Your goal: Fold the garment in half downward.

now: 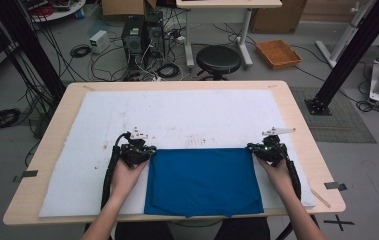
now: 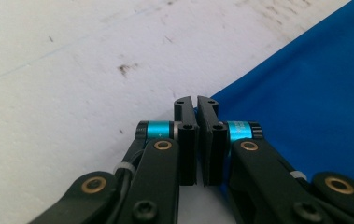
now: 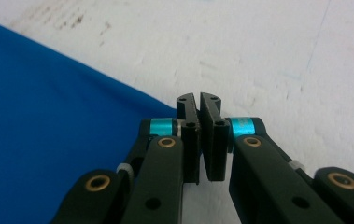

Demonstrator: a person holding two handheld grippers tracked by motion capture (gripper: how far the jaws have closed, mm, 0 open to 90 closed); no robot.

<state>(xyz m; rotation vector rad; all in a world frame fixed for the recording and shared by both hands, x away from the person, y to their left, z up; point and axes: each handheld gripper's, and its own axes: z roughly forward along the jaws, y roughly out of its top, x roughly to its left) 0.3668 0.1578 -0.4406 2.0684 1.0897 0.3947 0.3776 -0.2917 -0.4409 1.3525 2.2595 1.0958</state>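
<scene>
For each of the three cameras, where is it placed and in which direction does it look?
High view: above the person's side, looking forward and down on the table; both forearms, left gripper and right gripper at the blue cloth far corners.
Left gripper view: rides the left gripper, looking along its closed jaws at the cloth corner and white mat.
Right gripper view: rides the right gripper, jaws closed at the cloth corner.
Shared: both gripper views show cloth and mat.
</scene>
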